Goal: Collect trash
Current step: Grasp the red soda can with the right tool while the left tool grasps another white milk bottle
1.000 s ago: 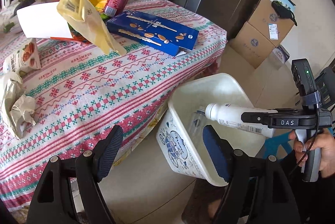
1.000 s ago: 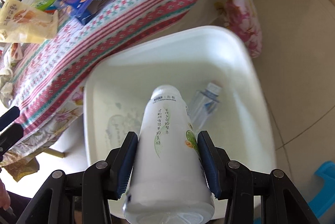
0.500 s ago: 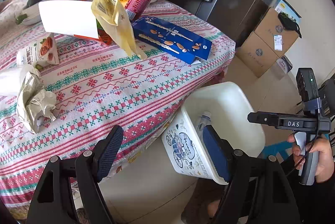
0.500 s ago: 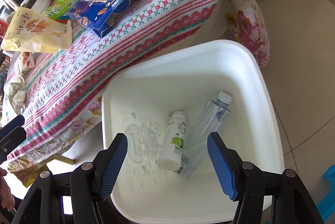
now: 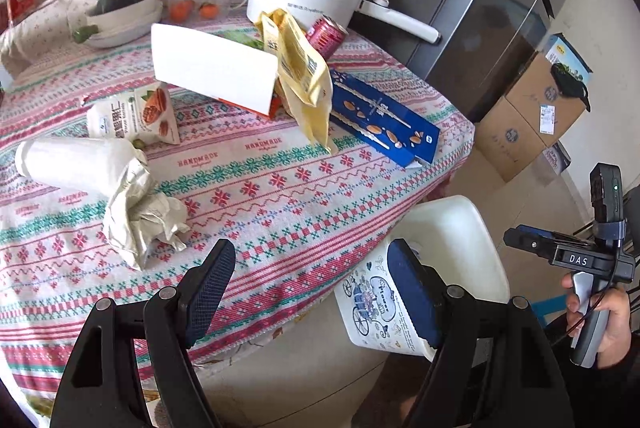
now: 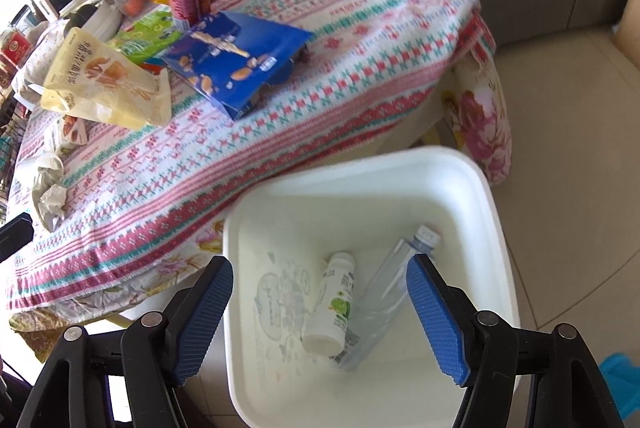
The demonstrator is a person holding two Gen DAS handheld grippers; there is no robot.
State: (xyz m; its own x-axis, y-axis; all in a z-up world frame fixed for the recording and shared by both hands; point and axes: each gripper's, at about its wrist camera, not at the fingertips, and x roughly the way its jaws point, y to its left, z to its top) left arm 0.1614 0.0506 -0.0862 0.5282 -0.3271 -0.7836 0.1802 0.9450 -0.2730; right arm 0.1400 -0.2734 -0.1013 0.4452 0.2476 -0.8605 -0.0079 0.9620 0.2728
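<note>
Left wrist view: left tongs (image 5: 308, 288) hanging released over bench (image 5: 280, 196); crumpled paper (image 5: 140, 216) lying nearest, likely next pickup. Right wrist view: right tongs (image 6: 320, 312) hovering released above bin (image 6: 492, 212), white bottle (image 6: 334, 304) and clear bottle (image 6: 390, 276) lying inside.

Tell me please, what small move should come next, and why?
Probably bring the left hand-held gripper, open and empty, forward to the crumpled paper lying nearest it on the tablecloth. The white bin already holds the white bottle and clear bottle; the right hand-held gripper is also open.
</note>
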